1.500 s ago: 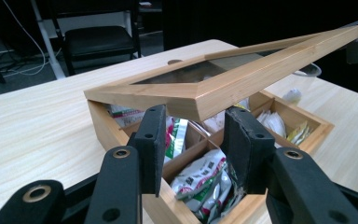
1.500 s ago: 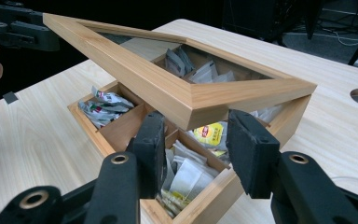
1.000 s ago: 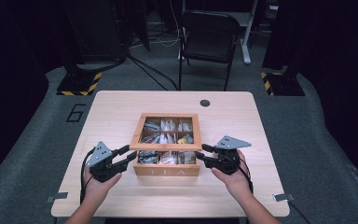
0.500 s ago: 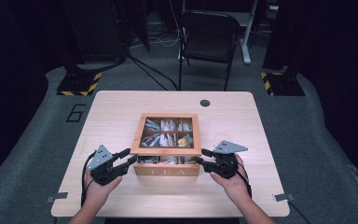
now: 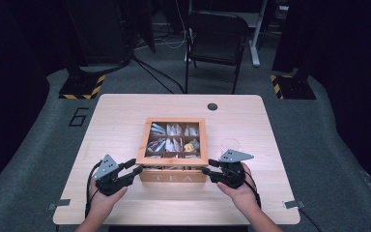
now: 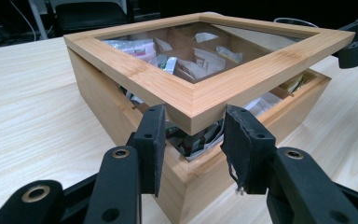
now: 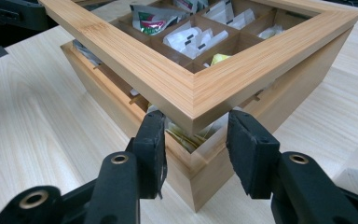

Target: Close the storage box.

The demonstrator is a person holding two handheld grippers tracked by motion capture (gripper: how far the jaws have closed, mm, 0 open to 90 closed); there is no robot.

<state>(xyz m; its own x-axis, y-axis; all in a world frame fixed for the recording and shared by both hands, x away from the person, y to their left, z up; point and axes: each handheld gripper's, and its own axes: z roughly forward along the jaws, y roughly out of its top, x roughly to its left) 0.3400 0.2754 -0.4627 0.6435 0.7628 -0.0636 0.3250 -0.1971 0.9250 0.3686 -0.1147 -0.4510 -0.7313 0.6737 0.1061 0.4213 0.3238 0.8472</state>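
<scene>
Light wooden worktop [image 5: 125,121] stands on grey carpeted floor [image 5: 328,159]. Black folding chair [image 5: 216,38] sits beyond its far edge. Two stand bases with yellow-black hazard tape [image 5: 81,89] flank it. Surroundings are dark; cables [image 5: 174,43] trail behind.

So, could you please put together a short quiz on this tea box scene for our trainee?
1. True or false: the lid of the tea box lies flat and fully closed.
2. Which part of the lid does each gripper's pair of fingers straddle? A) a front corner B) the hinge side C) the glass middle
3. What word is on the box's front?

Key: 1. False, its front edge is lifted off the box. 2. A, for the left gripper and the right gripper. 3. TEA.
</scene>
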